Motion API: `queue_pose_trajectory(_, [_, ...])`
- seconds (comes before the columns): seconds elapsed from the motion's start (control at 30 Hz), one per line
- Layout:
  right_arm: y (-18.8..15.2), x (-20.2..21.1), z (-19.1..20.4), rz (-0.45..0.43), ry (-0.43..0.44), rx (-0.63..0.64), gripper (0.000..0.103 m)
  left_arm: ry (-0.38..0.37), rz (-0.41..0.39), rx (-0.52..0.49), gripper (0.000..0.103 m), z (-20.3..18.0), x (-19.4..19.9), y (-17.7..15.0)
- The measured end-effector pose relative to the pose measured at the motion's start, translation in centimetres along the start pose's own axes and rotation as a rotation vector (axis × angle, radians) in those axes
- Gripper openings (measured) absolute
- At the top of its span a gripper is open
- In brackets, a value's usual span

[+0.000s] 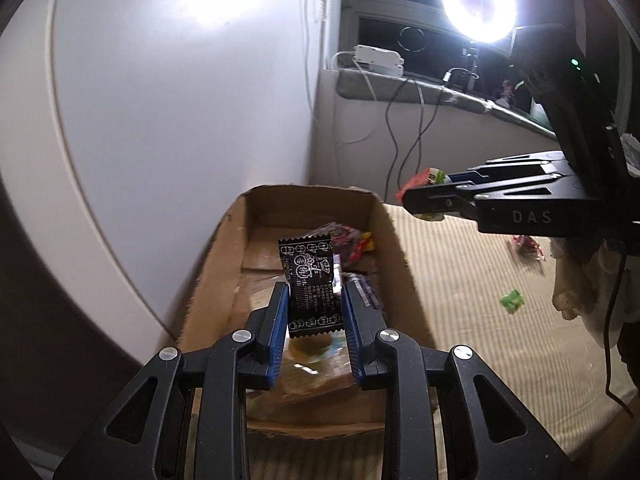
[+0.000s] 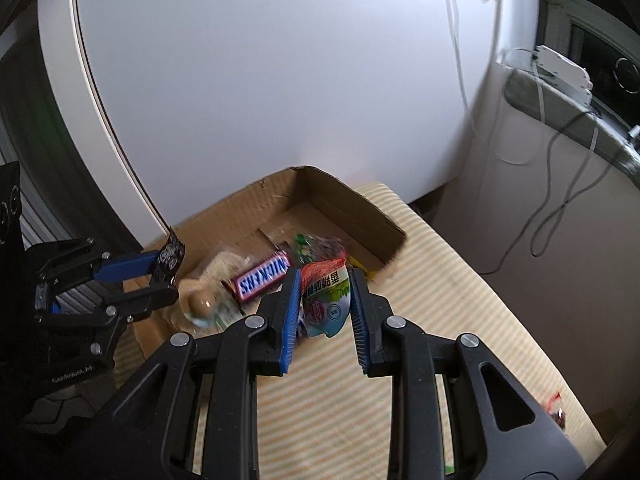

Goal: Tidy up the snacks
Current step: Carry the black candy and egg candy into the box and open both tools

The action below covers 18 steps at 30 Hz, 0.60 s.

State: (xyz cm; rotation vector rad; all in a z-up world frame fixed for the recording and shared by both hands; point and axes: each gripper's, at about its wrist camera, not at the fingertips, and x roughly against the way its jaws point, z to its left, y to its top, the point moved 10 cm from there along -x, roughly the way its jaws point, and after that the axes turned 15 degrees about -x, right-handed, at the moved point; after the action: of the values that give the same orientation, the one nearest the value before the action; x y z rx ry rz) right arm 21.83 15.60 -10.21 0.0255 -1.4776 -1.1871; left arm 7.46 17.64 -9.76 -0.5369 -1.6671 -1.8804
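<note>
A black snack packet (image 1: 310, 284) with white print is standing upright between the blue pads of the left gripper (image 1: 314, 300), which is clamping it by its side edges above an open cardboard box (image 1: 386, 240). The packet's lower edge is hanging over the box's near end, and its print is too small to read.

The right gripper (image 2: 325, 298) is pinching a second snack packet (image 2: 326, 300), red at the top and white and green below, its jaws closed on the packet's sides. This packet is hanging just over the near right edge of the box, partly above the striped cloth (image 2: 328, 400) the box is sitting on.

Inside the box, a Snickers bar (image 2: 262, 278) is lying near the middle, beside a clear-wrapped round brown sweet (image 2: 200, 304) and a blurred jumble of green and purple wrappers (image 2: 318, 246) that are hard to tell apart.

In the left wrist view, a small green wrapper (image 1: 512, 301) and a red wrapper (image 1: 527, 246) are lying loose on the cloth, well apart from the box. A ring light (image 1: 478, 4) is glaring at the top right, washing out the window ledge (image 1: 420, 90) behind it.
</note>
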Motion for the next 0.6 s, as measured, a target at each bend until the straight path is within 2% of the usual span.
queue_pose_trajectory(0.33, [1.3,-4.3,2.6,0.042,0.033,0.025,0.025,0.014,0.025,0.016,0.025,1.5,-0.8,-1.2])
queue_pose_trajectory(0.6, [1.6,-7.0,3.0,0.078,0.042,0.019,0.025,0.013,0.028,0.015,0.025,1.7,-1.2,-1.4])
